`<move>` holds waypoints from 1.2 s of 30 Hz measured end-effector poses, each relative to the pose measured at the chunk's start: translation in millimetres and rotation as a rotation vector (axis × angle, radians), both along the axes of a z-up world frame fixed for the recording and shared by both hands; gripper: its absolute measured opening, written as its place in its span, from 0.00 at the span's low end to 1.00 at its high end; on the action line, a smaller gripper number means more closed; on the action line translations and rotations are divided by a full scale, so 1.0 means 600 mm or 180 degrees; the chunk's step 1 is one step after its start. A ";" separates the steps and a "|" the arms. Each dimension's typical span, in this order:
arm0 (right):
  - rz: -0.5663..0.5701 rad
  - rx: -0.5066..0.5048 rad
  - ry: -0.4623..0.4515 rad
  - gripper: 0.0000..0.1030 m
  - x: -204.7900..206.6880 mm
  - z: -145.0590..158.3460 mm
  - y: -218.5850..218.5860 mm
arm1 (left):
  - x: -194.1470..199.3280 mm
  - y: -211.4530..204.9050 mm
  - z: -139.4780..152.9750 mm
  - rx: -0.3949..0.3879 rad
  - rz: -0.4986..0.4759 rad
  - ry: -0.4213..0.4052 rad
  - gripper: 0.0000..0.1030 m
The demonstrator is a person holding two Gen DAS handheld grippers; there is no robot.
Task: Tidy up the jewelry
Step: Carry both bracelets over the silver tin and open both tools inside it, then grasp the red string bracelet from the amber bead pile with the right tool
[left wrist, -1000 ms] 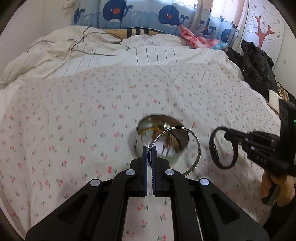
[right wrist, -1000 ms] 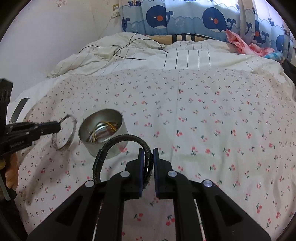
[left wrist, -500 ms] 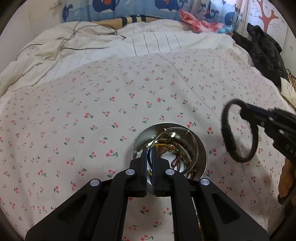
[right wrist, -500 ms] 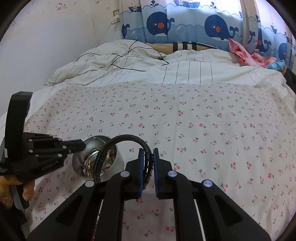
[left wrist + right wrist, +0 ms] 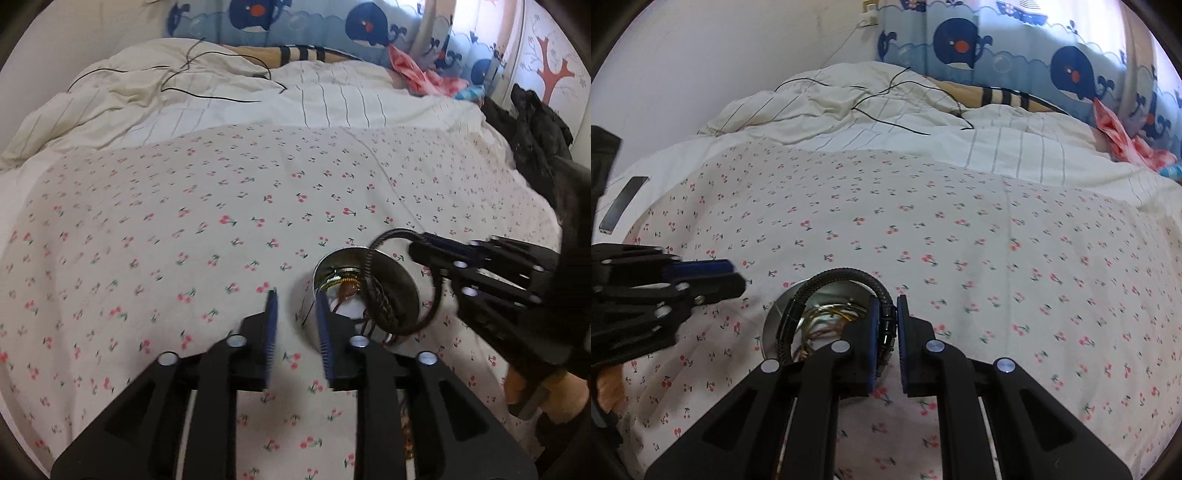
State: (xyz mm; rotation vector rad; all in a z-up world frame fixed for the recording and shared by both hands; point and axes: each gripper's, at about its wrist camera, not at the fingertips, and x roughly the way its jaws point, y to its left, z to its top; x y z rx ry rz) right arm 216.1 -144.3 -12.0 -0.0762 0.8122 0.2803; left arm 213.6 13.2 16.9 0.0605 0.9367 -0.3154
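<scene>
The right claw (image 5: 886, 325), low in the centre of its frame, is pinched on a black braided bracelet (image 5: 827, 282) held over the round steel tin (image 5: 402, 280) for dropping, while the left claw (image 5: 295, 317) is spread, empty.

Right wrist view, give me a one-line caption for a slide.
Right gripper holds a black bracelet over the metal tin of jewelry on a cherry-print bedspread, left gripper open beside it.

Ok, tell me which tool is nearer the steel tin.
Right. The right tool hangs directly over the steel tin, dangling the black bracelet above its mouth. The left tool is open and empty, just off the tin's left side.
</scene>
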 end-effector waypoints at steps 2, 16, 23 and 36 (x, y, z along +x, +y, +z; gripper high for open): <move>0.0020 -0.0029 0.0012 0.10 0.006 -0.006 0.009 | -0.011 0.008 0.003 -0.0042 0.0012 -0.0012 0.24; -0.0049 0.0006 -0.0036 0.38 -0.064 0.031 -0.036 | -0.097 0.012 -0.066 -0.0125 -0.0159 0.0308 0.42; 0.0012 0.0429 0.0280 0.41 -0.211 -0.003 -0.124 | -0.131 0.001 -0.084 -0.0123 -0.0290 0.0371 0.48; 0.0890 0.0095 0.0336 0.40 -0.249 -0.037 -0.019 | -0.135 -0.007 -0.088 -0.0046 -0.0359 0.0389 0.59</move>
